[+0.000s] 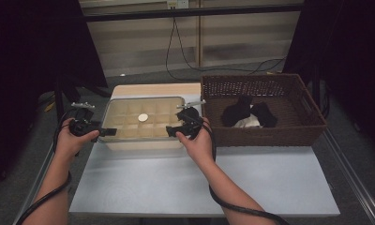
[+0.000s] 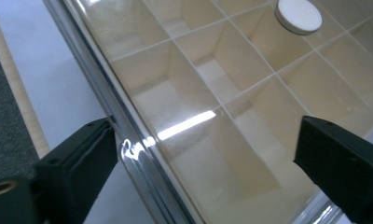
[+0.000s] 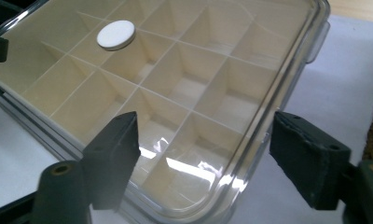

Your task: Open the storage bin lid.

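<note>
Grey table (image 1: pixel 270 173): lidded divider box (image 1: pixel 143 123), unlabelled.

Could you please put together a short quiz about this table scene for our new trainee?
1. True or false: the compartment box has a clear lid with a white round knob on top.
2. What lies in the wicker basket right of the box? A) dark and white cloth items B) bottles C) fruit
3. At which two sides of the box do the left claw and the right claw sit?

Key
1. True.
2. A; the cloth items lie in a small heap.
3. The left claw is at the box's near left corner, the right claw at its near right corner, both with jaws apart.
</note>
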Demonstrator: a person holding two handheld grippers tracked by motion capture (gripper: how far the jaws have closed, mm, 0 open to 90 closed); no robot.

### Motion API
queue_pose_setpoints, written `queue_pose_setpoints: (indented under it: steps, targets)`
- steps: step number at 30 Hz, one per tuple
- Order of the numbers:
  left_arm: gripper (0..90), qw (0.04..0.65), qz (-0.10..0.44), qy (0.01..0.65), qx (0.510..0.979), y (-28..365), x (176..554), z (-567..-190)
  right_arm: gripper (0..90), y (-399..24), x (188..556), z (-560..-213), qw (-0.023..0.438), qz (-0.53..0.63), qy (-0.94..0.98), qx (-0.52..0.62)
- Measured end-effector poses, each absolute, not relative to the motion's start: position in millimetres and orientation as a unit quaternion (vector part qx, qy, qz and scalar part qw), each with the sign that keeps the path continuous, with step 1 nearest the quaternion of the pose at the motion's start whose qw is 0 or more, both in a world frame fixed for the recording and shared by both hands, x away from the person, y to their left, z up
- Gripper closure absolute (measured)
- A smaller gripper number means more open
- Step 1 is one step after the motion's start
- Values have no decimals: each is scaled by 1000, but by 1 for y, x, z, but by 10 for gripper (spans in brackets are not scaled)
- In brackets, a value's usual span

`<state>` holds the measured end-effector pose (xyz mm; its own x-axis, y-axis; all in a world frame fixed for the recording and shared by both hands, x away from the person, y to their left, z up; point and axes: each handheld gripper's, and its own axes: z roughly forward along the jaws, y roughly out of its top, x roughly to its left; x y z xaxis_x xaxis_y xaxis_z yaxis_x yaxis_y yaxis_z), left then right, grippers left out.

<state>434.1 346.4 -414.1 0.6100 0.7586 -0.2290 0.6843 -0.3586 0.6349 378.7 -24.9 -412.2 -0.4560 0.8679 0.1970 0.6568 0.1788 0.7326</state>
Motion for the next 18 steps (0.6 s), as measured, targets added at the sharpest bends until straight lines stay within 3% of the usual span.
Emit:
queue_pose_setpoints:
  steps: [2,5,18]
  targets:
    - [98,359,52,438,822,347,434,-414,251,-25,379,-412,130,393,752,513]
    - [83,358,55,436,824,345,434,-416,173,-21,379,-419,132,380,758,513]
    - [58,374,46,444,813,343,434,-417,166,-25,385,-423,97,398,740,533]
